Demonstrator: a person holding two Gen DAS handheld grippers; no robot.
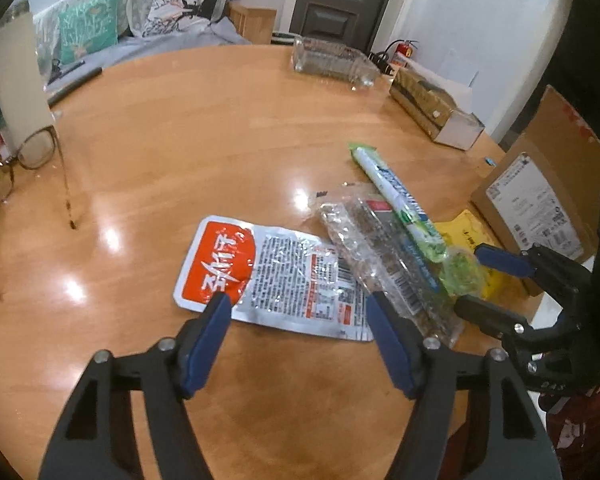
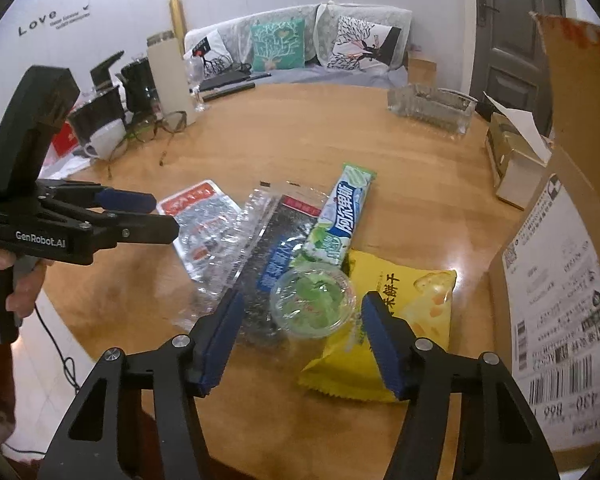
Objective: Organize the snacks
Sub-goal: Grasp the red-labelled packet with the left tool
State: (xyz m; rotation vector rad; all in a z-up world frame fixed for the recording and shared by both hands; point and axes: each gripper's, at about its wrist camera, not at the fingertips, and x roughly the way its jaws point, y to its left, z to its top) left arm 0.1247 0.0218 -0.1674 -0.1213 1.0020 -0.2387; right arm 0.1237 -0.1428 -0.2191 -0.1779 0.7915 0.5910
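Note:
Several snacks lie in a loose heap on the round wooden table (image 1: 172,132). A flat red-and-silver pouch (image 1: 268,276) rests between the fingers of my left gripper (image 1: 296,304), which stands open just over it. Beside it are a clear seaweed pack (image 1: 380,256), a green-and-white stick pack (image 1: 396,192) and a yellow bag (image 2: 404,308). A clear cup of green candy (image 2: 314,304) sits on the yellow bag, between the open fingers of my right gripper (image 2: 302,304); the pads do not press it. My left gripper (image 2: 164,215) shows at the left of the right wrist view.
A large cardboard box (image 2: 560,260) stands close at the right table edge, with a small gold box (image 2: 512,160) behind it. A glass tray (image 2: 432,108) is at the back. Eyeglasses (image 2: 156,132), a tall flask (image 2: 168,80) and mugs crowd the far left.

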